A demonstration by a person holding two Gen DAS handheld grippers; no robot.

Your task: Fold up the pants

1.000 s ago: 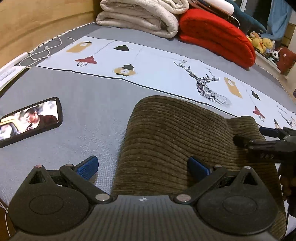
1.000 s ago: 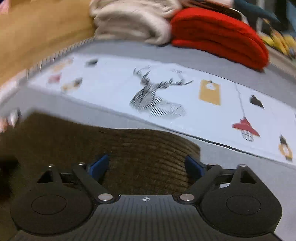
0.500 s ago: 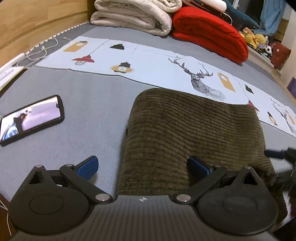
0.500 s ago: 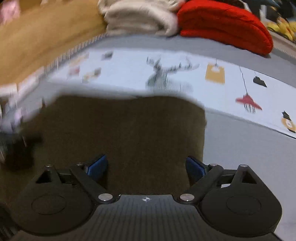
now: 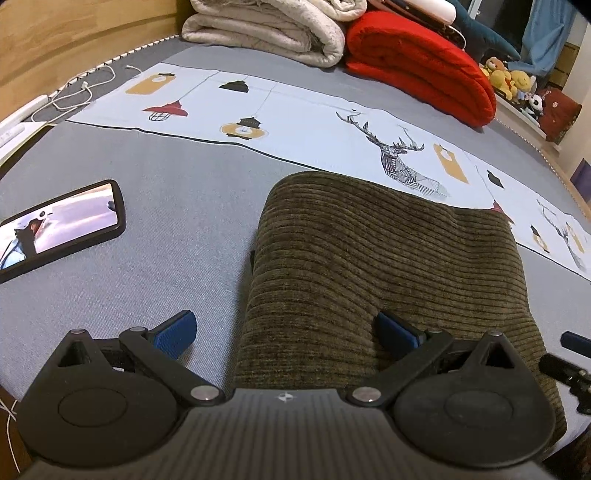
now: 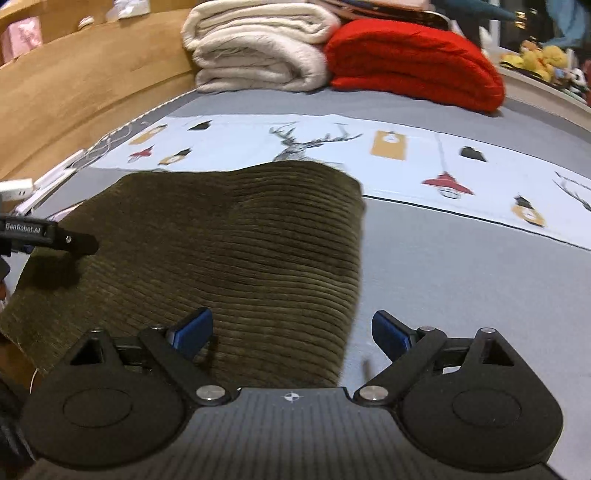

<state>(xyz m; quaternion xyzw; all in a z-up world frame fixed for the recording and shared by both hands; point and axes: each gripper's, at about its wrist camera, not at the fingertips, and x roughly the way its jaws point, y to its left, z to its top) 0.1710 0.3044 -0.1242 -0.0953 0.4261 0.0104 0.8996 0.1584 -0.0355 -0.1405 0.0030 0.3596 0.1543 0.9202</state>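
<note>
Two spread claws, left claw [image 5: 284,332], right claw [image 6: 291,328], seemingly straddling folded pants [image 5: 388,258] edges

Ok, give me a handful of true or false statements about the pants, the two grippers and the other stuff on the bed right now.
1. The olive corduroy pants lie folded on the grey bed. True.
2. The left gripper is clamped shut on the pants. False: its jaws stand wide open, straddling the pants' left edge.
3. A phone with a lit screen lies left of the pants. True.
4. The red blanket covers the pants. False: it sits folded at the far end, beside a cream blanket.
5. The right gripper is open. True.
</note>
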